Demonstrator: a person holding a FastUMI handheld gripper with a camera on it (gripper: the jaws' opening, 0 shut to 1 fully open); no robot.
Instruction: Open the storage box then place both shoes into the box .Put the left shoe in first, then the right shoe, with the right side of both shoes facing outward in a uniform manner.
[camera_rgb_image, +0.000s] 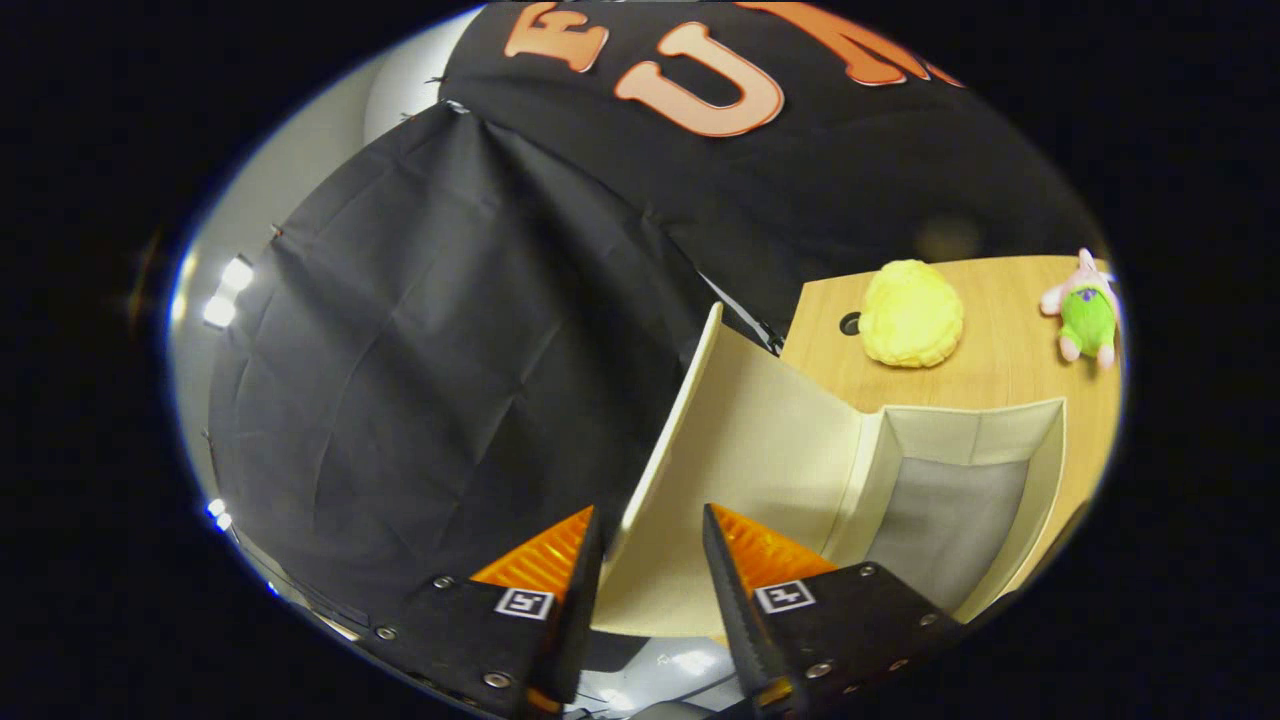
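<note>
Black cloth walls close off the booth behind a pale wooden surface (1010, 370), and the view is tipped over hard.

Starting at the tongs (650, 560): the two fingers stand apart with the edge of the storage box's lid (730, 450) in the gap between them. Whether either finger actually presses on the lid cannot be told; a sliver of space seems to show on both sides, so I read the tongs as released or only loosely around it, not clamped.

Just beyond the fingers the lid rises as a flat cream panel, swung up and away from the storage box (950, 500). The box sits ahead and to the right of the tongs, its mouth open, with cream walls and a grey floor. It looks empty; no shoe lies in it.

Further out on the surface, past the box, rest a yellow lumpy soft toy (910, 315) and, to its right, a small green and pink plush (1088, 315).

Handling, as a judgement: the lid looks like thin, stiff board, light, with a smooth face that could slip between the fingers. Its free edge, midway along, is the sensible place to take hold. The box's walls look equally thin and may shift on the surface if the lid is pushed too far back.
</note>
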